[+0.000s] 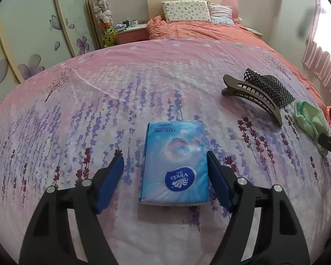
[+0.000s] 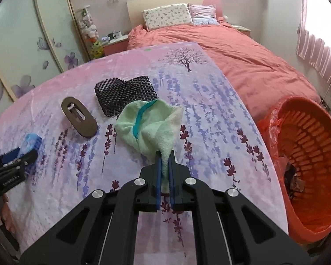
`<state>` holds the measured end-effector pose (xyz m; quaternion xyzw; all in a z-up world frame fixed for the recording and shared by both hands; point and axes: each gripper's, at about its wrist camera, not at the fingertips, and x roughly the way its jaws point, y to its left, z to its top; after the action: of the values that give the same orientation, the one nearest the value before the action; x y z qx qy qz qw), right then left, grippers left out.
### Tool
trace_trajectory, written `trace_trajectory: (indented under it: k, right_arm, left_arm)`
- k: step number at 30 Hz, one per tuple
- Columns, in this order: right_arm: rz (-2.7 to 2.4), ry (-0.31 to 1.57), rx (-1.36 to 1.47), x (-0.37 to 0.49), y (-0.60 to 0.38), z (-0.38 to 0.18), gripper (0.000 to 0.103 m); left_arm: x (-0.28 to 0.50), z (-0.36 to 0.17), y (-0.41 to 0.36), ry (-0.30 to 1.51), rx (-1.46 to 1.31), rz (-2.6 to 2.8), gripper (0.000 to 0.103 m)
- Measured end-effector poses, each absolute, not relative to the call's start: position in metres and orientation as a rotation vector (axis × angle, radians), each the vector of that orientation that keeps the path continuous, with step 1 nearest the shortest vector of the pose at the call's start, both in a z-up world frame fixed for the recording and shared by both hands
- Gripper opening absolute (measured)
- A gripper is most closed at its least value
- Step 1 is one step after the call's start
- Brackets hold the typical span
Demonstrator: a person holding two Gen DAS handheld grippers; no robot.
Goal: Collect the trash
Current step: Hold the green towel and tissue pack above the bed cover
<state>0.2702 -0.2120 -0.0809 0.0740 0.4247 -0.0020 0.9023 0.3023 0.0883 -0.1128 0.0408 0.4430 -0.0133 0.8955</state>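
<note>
A blue Vinda tissue pack (image 1: 174, 161) lies flat on the pink floral blanket (image 1: 99, 101). My left gripper (image 1: 164, 154) is open and straddles the pack; its left pad stands clear of the pack and its right pad sits at the pack's edge. In the right wrist view my right gripper (image 2: 165, 153) is shut on a corner of a light green cloth (image 2: 147, 123), whose remaining part lies bunched on the blanket. The green cloth (image 1: 309, 119) also shows at the far right of the left wrist view. The left gripper (image 2: 17, 154) and tissue pack (image 2: 32, 141) appear at the left edge.
A brown hair clip (image 2: 79, 117) and a black mesh mat (image 2: 125, 92) lie beyond the cloth. An orange basket (image 2: 315, 137) lined with an orange bag stands off the blanket's right edge, with some scraps inside. Coral bedding and pillows lie farther back.
</note>
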Motion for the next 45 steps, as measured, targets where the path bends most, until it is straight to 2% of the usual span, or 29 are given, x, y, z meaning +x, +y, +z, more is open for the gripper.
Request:
trace_trajectory:
  k: [12, 45]
  right_arm:
    - [0.000, 0.883, 0.163, 0.272, -0.216, -0.082, 0.007]
    - [0.033, 0.879, 0.229, 0.270, -0.227, -0.083, 0.007]
  left_arm:
    - [0.302, -0.114, 0.098, 0.931, 0.035, -0.004, 0.079]
    - [0.304, -0.113, 0.100, 0.932, 0.031, 0.000, 0.082]
